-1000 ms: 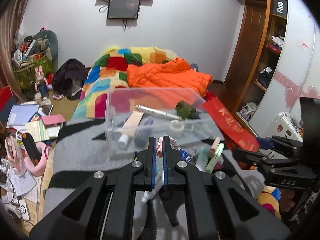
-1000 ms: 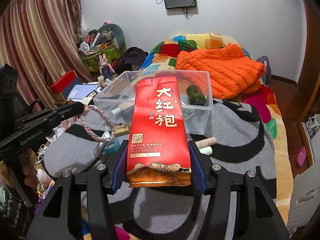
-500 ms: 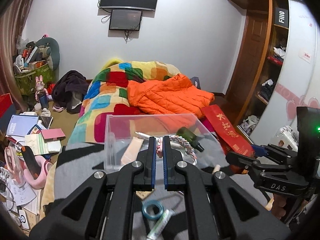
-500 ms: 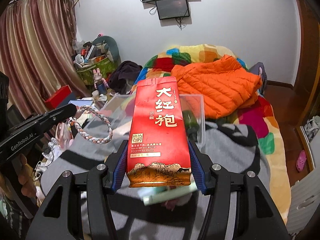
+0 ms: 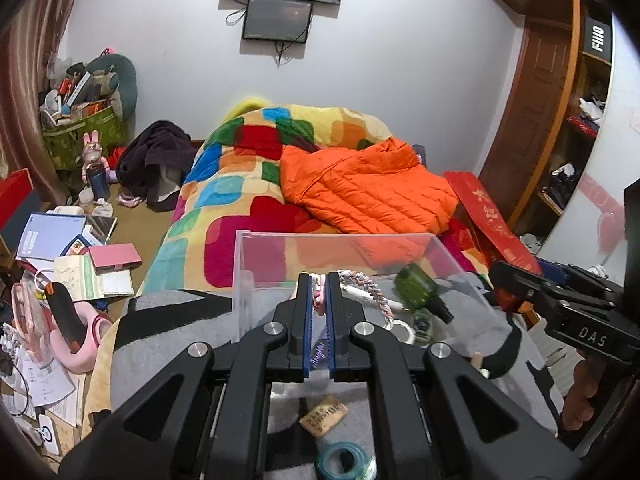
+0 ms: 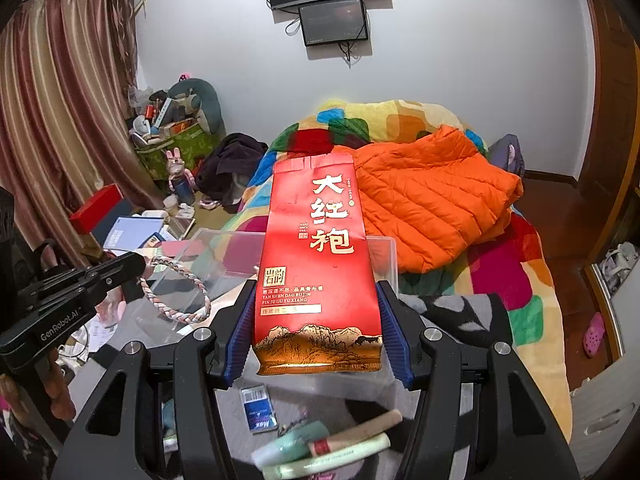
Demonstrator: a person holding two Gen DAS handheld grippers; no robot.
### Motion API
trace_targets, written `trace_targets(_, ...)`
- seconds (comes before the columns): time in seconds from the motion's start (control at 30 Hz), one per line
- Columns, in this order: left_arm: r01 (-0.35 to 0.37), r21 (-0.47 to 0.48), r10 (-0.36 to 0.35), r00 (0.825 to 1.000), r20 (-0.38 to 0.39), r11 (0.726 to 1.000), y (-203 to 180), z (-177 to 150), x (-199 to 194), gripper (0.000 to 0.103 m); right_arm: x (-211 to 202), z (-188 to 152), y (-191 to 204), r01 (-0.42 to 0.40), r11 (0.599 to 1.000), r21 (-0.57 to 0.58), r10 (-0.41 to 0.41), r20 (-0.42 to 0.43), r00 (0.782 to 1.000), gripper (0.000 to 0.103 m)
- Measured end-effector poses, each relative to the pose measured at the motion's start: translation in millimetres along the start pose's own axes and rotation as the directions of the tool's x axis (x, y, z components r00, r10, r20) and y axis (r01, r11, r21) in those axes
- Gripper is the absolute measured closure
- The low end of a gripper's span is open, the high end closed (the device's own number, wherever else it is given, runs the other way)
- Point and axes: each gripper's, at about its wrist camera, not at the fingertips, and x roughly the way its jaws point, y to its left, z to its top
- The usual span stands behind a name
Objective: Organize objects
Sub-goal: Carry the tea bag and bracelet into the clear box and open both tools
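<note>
The left gripper (image 5: 318,284) has its jaws pressed almost together, and they pinch one end of a braided ring (image 6: 176,294) of pink, white and grey cord. The ring hangs free from the tips, over the open top of the clear plastic box (image 5: 240,280) that stands on the grey and black blanket (image 5: 168,328) on the bed. Inside the box lie a dark green bottle (image 5: 416,292) and a roll of tape (image 5: 400,330).

The right gripper (image 6: 316,328) has its jaws spread about halfway, and the blue pads press on both side edges of a red tea packet (image 6: 316,264) with gold characters. The packet is held upright, its lower part between the pads, in front of the box and above the blanket. Under this gripper some tubes (image 6: 320,444) and a small blue packet (image 6: 258,408) lie loose on the blanket.
</note>
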Motion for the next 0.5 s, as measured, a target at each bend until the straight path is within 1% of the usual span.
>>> trace_targets(0.23, -0.007, -0.020, 0.006, 0.997, -0.074, 1.000, 8, -5, 38, 0.098, 37, -4, 6, 0.014, 0.999, -0.037, -0.017, -0.081, 0.997, 0.050)
trace_targets(0.5, 0.007, -0.013, -0.009, 0.990, -0.140, 1.000, 5, -14, 63, 0.098, 71, -15, 7, 0.014, 0.998, -0.065, -0.025, -0.166, 0.986, 0.050)
